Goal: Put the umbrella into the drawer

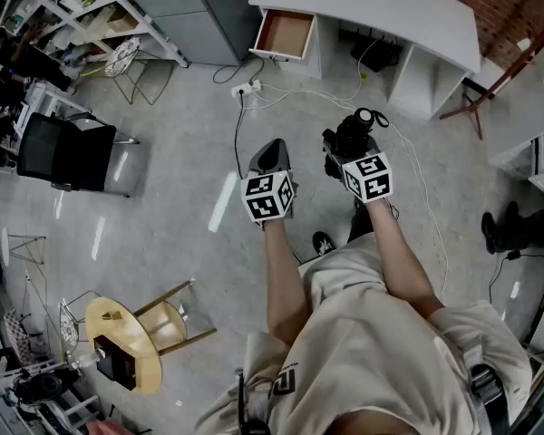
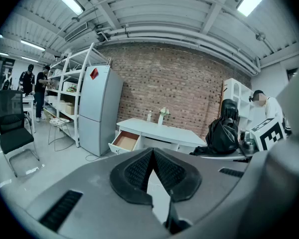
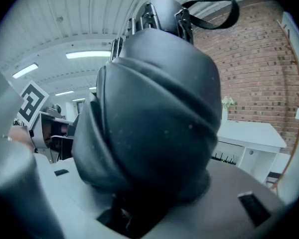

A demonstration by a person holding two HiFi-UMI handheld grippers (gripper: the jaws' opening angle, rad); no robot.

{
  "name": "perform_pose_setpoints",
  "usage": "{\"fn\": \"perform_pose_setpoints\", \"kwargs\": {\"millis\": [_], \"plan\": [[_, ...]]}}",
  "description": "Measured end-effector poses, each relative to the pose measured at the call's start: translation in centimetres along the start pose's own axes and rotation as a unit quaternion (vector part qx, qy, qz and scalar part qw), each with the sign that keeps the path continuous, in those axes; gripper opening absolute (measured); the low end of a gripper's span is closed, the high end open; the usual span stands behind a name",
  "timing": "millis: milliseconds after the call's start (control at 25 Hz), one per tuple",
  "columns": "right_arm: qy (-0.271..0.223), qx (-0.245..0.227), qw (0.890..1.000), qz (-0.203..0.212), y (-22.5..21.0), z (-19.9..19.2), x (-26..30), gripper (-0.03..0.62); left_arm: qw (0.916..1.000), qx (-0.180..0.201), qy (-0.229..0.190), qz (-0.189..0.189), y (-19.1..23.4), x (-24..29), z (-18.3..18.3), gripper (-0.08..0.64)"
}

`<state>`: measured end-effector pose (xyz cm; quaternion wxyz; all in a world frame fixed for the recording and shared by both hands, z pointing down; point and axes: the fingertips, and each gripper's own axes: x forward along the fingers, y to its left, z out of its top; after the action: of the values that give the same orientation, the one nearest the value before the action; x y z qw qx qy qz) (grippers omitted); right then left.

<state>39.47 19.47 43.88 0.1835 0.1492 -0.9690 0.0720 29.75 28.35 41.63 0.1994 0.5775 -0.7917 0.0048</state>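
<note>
R gripper (image 1: 346,155) clamped on folded umbrella (image 3: 149,108), held above floor (image 1: 181,198), well short of open drawer (image 1: 286,33). L gripper (image 2: 152,153) jaws together, empty. Umbrella prob. light, soft fabric over stiff core, may slip; grip mid-body, not strap (image 3: 224,9).

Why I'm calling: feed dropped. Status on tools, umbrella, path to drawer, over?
Left tool shut, empty. Right tool clamped on folded umbrella. Drawer open, well ahead. Power strip and cables lying short of it.
</note>
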Motion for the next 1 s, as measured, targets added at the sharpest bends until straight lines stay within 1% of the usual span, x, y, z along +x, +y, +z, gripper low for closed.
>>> {"fn": "perform_pose_setpoints", "kwargs": {"millis": [120, 240, 480, 720, 880, 1000], "plan": [[-0.009, 0.004, 1.000, -0.006, 0.5, 0.7, -0.1, 0.276, 0.9999, 0.010, 0.004, -0.003, 0.4, -0.4, 0.2, 0.009], [-0.007, 0.000, 1.000, -0.008, 0.8, 0.6, 0.2, 0.276, 0.9999, 0.010, 0.008, -0.002, 1.2, -0.5, -0.1, 0.009], [0.026, -0.003, 1.000, 0.010, 0.3, -0.1, 2.0, 0.276, 0.9993, 0.014, 0.034, 0.011, 2.8, 0.1, -1.1, 0.009], [0.023, 0.018, 1.000, 0.011, -0.8, 1.0, 5.8, 0.278, 0.9980, 0.019, 0.043, 0.042, 7.1, 0.6, -1.0, 0.009], [0.025, 0.033, 0.999, 0.006, -0.8, 1.5, 9.4, 0.278, 0.9970, 0.003, 0.056, 0.053, 11.2, 1.4, -1.1, 0.009], [0.025, 0.041, 0.999, 0.015, -0.4, 2.4, 12.4, 0.278, 0.9962, -0.008, 0.061, 0.063, 14.2, 2.3, -0.9, 0.009]]}}
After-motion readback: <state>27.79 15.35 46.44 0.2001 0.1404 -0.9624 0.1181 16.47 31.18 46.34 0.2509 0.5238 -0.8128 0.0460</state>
